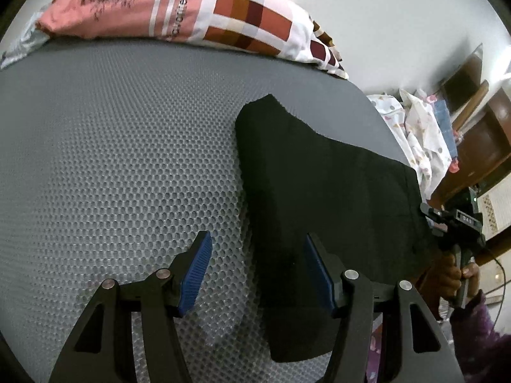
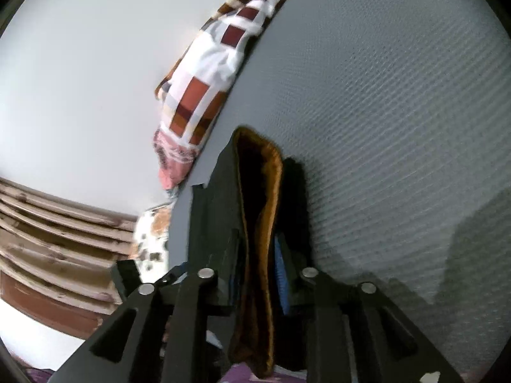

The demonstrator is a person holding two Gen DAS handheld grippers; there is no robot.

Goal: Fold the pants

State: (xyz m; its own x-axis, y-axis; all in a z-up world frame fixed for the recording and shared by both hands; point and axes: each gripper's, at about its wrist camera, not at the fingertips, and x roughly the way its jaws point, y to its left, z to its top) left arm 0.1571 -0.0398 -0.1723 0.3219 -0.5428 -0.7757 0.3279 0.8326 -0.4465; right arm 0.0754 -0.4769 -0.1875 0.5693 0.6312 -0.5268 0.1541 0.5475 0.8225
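Observation:
Black pants (image 1: 322, 185) lie folded on the grey mesh mattress (image 1: 127, 146), right of centre in the left wrist view. My left gripper (image 1: 257, 271) is open, its blue pads (image 1: 195, 274) straddling the pants' near left edge, just above the cloth. My right gripper (image 1: 460, 226) shows at the pants' right edge, held in a hand. In the right wrist view the right gripper (image 2: 260, 265) is shut on the pants' edge (image 2: 258, 210), where a brown fleece lining shows between the jaws.
A patterned pink and checkered pillow (image 1: 198, 16) lies along the far edge of the mattress. Spotted white cloth (image 1: 418, 134) hangs off the right side. Wooden furniture (image 1: 479, 121) stands beyond. A white wall (image 2: 95, 79) and a wooden slatted frame (image 2: 54, 239) are at left.

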